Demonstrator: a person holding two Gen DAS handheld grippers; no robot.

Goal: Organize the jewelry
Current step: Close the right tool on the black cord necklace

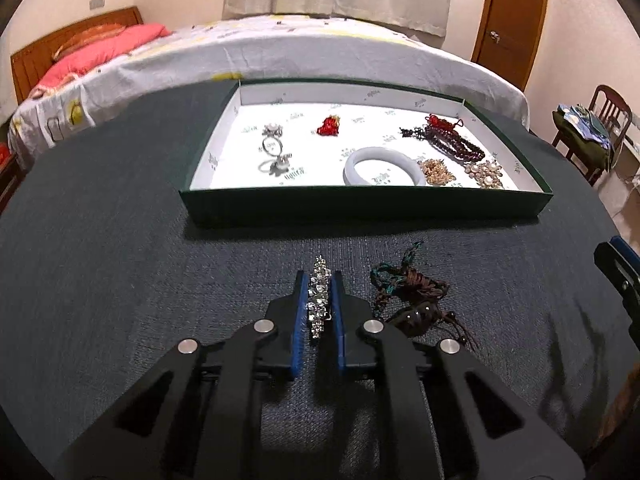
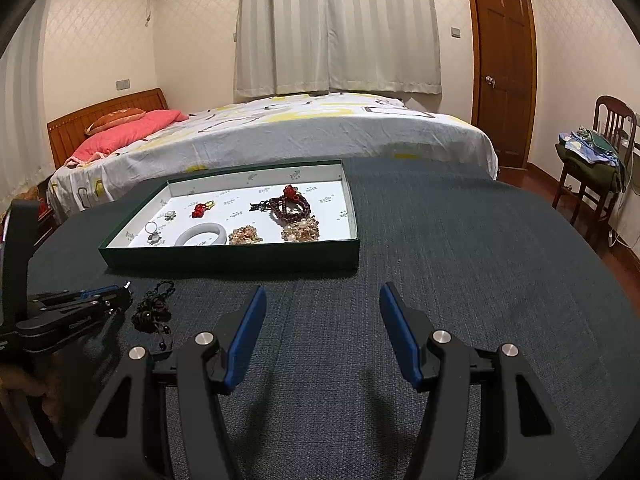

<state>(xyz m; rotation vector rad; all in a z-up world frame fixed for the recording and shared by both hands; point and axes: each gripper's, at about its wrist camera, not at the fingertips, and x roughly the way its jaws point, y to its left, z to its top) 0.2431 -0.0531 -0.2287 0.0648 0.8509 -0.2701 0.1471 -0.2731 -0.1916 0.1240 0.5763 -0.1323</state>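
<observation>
My left gripper (image 1: pixel 319 280) is shut on a silver rhinestone piece (image 1: pixel 319 294), low over the dark table cloth. A dark braided cord bracelet (image 1: pixel 412 298) lies just right of it; it also shows in the right wrist view (image 2: pixel 154 306). The green box lid (image 1: pixel 549 196) with a white inside stands beyond and holds a pale bangle (image 1: pixel 382 165), pearl rings (image 1: pixel 273 146), a red charm (image 1: pixel 329 125), dark red beads (image 1: pixel 452 138) and gold brooches (image 1: pixel 438 172). My right gripper (image 2: pixel 322 300) is open and empty, in front of the box (image 2: pixel 232 258).
A bed (image 2: pixel 304 132) stands behind the table. A wooden door (image 2: pixel 504 68) and a chair with clothes (image 2: pixel 592 160) are at the right. The left gripper's body (image 2: pixel 72 308) shows at the left edge of the right wrist view.
</observation>
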